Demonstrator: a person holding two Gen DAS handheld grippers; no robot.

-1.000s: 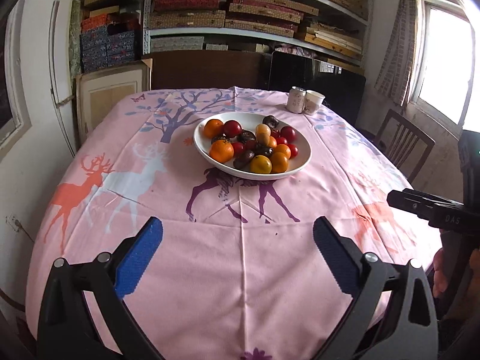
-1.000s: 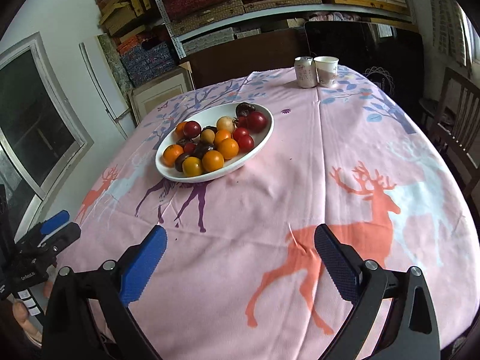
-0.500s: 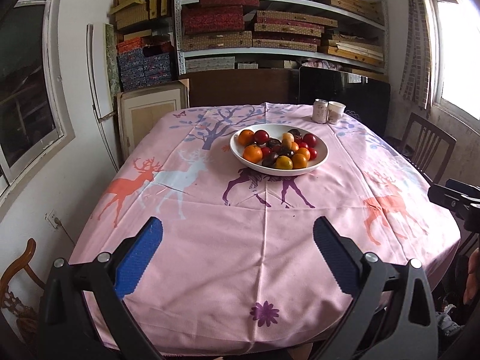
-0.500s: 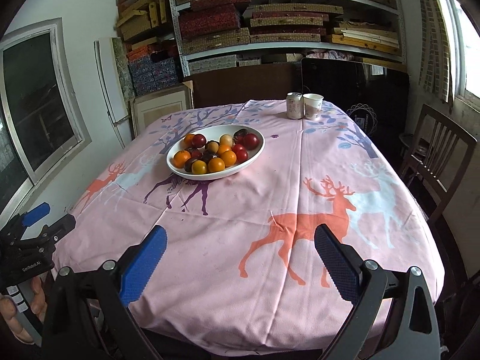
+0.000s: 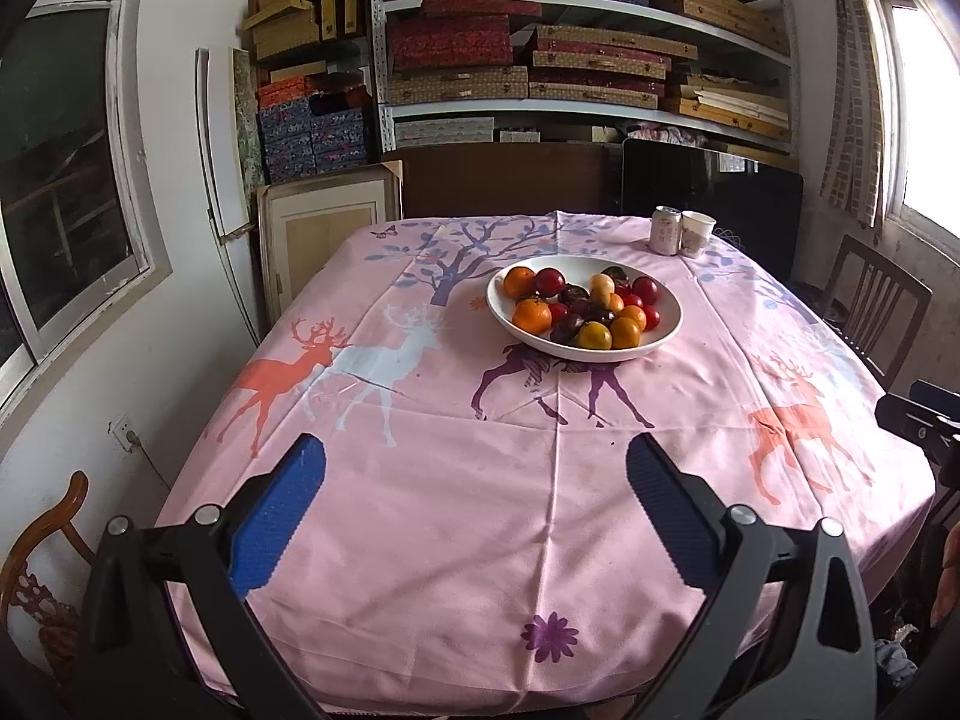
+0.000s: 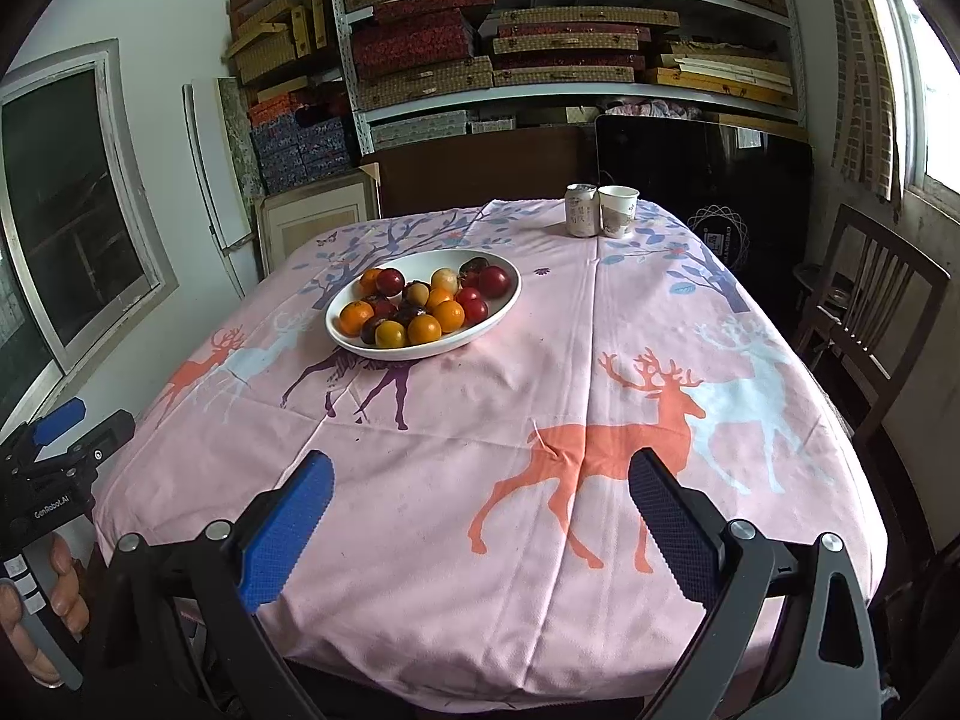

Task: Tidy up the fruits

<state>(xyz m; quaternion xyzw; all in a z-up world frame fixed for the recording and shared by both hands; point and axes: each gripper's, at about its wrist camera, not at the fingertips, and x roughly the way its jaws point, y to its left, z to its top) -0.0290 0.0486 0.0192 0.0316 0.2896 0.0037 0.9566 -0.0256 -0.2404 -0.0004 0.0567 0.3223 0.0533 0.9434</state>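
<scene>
- You hold both grippers back at the near edge of the table point(image 5: 456, 540), draped in a pink cloth printed with deer, well apart from the fruit.
- Your left gripper point(image 5: 474, 480) has its jaws wide apart and grips nothing; only bare cloth shows between the blue pads point(image 5: 276, 516).
- Your right gripper point(image 6: 480, 480) stands the same way, jaws spread and empty, above the orange deer print.
- The fruit point(image 5: 585, 306) sits piled in a white bowl point(image 5: 669, 333) toward the far middle of the table: oranges, red round fruits and a few dark ones, all mixed together. From the right wrist view the bowl point(image 6: 498, 315) lies ahead and to the left.
- A drinks can point(image 5: 665, 230) and a paper cup point(image 5: 696, 234) stand touching or just beside each other at the far edge, beyond the bowl.
- Shelves of boxes point(image 5: 540, 60) fill the back wall; a wooden chair point(image 6: 864, 324) waits at the right side of the table.
- As for progress, no piece of fruit lies outside the bowl and no sorted groups show, so either the gathering into the bowl is done or any sorting has not yet begun. The pictures cannot settle which.
- No second dish or tray is visible to sort into.
</scene>
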